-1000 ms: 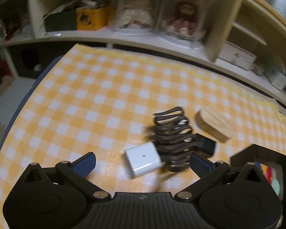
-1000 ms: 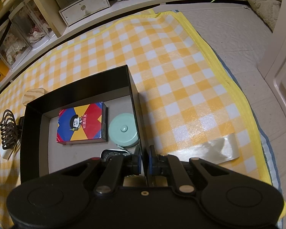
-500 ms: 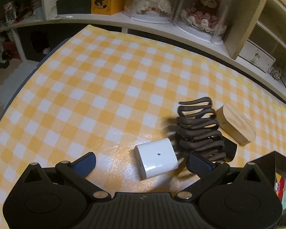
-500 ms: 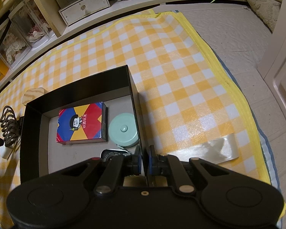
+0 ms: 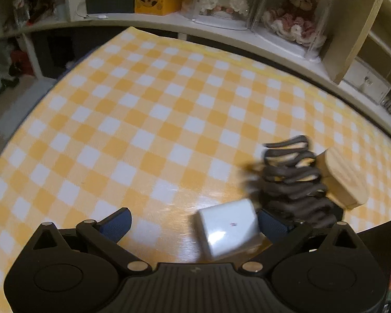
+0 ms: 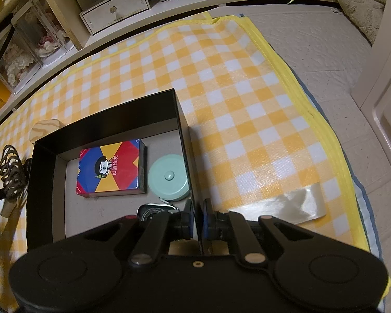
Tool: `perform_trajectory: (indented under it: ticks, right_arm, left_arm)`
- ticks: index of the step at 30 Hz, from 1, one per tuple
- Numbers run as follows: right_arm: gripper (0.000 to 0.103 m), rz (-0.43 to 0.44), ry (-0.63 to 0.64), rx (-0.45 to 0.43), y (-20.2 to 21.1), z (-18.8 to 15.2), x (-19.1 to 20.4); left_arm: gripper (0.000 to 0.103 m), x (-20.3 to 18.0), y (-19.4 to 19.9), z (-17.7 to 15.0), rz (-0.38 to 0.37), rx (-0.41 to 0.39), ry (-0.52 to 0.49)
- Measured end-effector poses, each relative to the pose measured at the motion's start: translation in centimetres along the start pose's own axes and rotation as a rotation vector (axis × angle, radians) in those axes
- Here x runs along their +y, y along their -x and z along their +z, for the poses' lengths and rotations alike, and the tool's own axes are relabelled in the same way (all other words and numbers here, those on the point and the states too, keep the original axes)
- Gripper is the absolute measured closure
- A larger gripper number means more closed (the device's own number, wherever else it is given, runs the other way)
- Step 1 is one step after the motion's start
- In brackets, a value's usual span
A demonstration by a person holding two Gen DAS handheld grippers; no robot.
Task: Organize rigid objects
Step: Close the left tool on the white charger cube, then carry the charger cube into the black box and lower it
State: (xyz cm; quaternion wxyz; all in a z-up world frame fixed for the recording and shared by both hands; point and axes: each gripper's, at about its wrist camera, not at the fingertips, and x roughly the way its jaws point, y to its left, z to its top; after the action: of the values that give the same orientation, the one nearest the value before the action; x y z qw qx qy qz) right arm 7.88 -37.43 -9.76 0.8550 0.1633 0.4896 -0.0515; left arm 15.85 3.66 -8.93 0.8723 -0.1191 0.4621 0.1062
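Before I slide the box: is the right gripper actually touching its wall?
Touching. The right wrist view shows the right gripper shut on the black box, its near right wall pinched between the pads with no gap.

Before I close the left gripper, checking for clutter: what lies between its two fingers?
Left wrist view: the white cube, hard against the right finger; bare cloth toward the left finger.

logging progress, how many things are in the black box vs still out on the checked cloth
In the black box: 3 (colourful card box, mint round tape measure, dark round tin)
On the cloth: 3 (white cube charger, dark wavy rack, oval wooden block)
Total: 6
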Motion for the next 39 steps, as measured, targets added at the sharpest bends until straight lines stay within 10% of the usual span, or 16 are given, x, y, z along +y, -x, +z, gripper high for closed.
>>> perform_trajectory:
  ticks: [8, 14, 23, 39]
  right_arm:
    - [0.095, -0.001, 0.001, 0.001, 0.0, 0.0, 0.0]
    - [0.095, 0.004, -0.005, 0.001, 0.0, 0.0, -0.1]
    - [0.095, 0.002, -0.002, 0.002, 0.0, 0.0, -0.1]
    - [0.095, -0.001, 0.001, 0.001, 0.1, 0.0, -0.1]
  left_arm:
    - [0.002, 1.4, 1.2, -0.5, 0.062, 0.044, -0.002]
    - [0.041, 0.8, 1.6, -0.2, -0.044, 0.050, -0.079]
    - [0.058, 0.6, 1.9, -0.2, -0.075, 0.081, -0.092]
    - [0.060, 0.1, 5.7, 0.5, -0.199, -0.051, -0.082]
